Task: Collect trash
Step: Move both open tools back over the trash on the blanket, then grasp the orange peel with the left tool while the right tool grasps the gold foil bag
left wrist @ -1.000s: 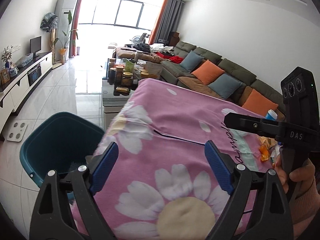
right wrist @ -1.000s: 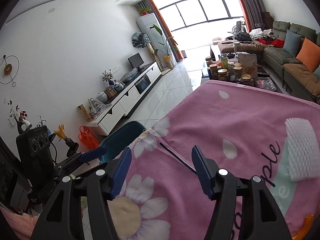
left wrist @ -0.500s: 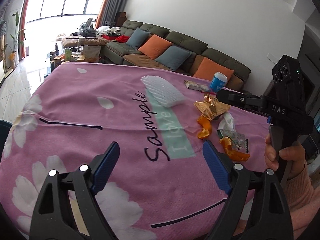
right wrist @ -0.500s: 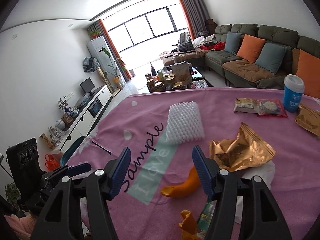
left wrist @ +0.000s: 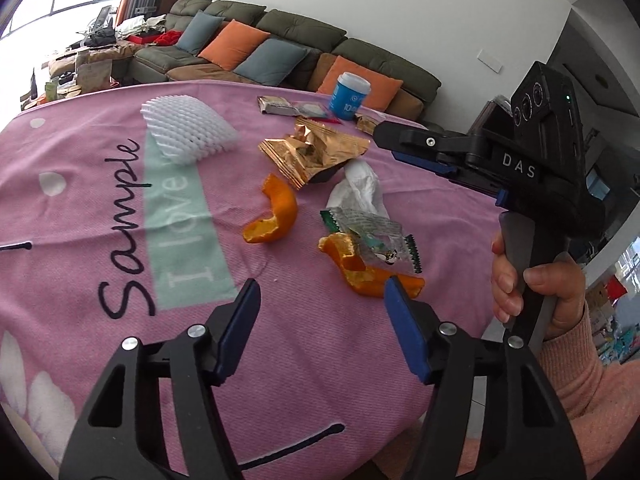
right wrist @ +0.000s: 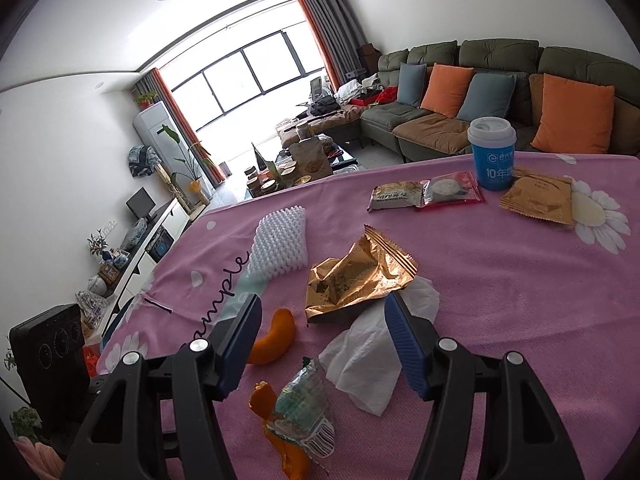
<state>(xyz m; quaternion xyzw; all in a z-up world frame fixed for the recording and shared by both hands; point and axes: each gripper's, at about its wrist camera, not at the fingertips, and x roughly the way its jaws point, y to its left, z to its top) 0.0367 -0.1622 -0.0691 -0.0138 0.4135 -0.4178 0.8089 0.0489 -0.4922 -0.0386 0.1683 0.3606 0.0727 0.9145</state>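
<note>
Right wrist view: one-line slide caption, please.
Open right gripper hovers over crumpled tissue, gold wrapper and orange peel on the pink tablecloth.

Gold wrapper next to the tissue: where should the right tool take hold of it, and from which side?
Grip the gold wrapper by its raised, crumpled middle, coming down from above with the right tool. It lies torn open and puffed up, so the folds stand clear of the cloth, while the flat serrated edge gives less to pinch. One corner overlaps the tissue, so pinching high should probably leave that behind.
</note>
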